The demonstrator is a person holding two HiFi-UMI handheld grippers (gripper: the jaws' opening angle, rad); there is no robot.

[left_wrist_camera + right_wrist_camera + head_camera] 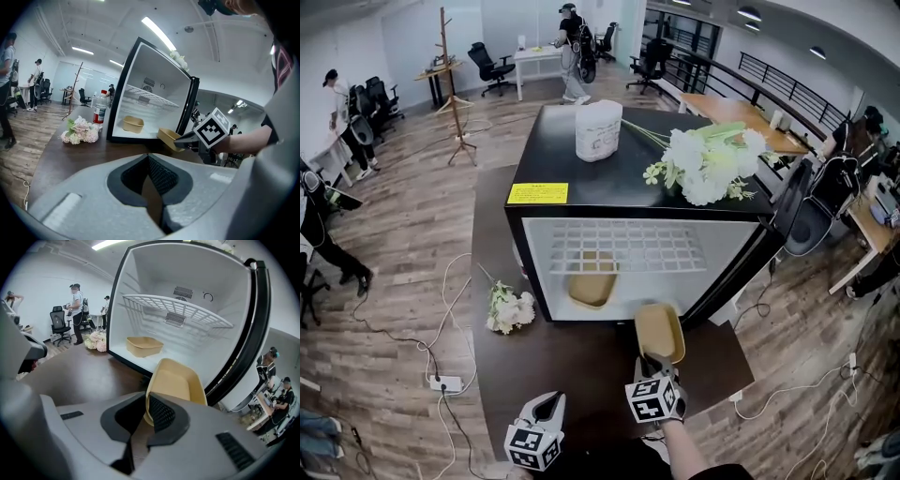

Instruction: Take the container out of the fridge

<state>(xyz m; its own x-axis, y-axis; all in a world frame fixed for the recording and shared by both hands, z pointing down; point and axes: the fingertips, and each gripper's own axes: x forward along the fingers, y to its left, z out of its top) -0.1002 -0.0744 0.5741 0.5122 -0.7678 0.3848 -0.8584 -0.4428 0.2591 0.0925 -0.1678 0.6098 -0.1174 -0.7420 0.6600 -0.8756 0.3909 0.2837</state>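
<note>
The right tongs (147, 416) stood nearly closed, pinching the near rim of a tan container (176, 383); it hung just outside the open mini fridge (154, 268), above the counter (581, 366); the left tongs (152, 180) were shut on nothing. So one container looked out, though not set down; a second tan container (144, 346) sat on the fridge floor. Whether the held one's underside touched the counter was hidden.

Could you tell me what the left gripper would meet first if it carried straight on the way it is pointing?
Most likely the dark tabletop, since the left gripper, jaws shut and empty, tilts slightly down over bare table. Beyond that lies the open fridge; depth is hard to judge.
</note>
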